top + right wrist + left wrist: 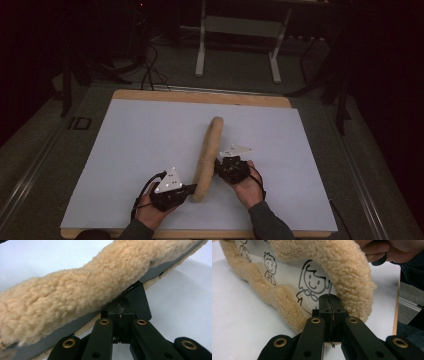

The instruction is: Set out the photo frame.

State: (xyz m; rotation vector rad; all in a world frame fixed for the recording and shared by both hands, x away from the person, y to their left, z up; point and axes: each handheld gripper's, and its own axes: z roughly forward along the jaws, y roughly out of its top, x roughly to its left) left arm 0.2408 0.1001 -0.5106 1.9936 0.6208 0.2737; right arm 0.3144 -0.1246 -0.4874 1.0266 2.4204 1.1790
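The table has a white top with a wooden edge, and the room around it is dark, with a grey metal stand at 12 o'clock. A fluffy tan cover (it has a clear part with cartoon kids on it) stands on its edge near the middle. Its long side runs from 6 o'clock up toward 12 o'clock, leaning a bit right. The left gripper is clenched on its near end, and the right gripper is clenched on its side edge.
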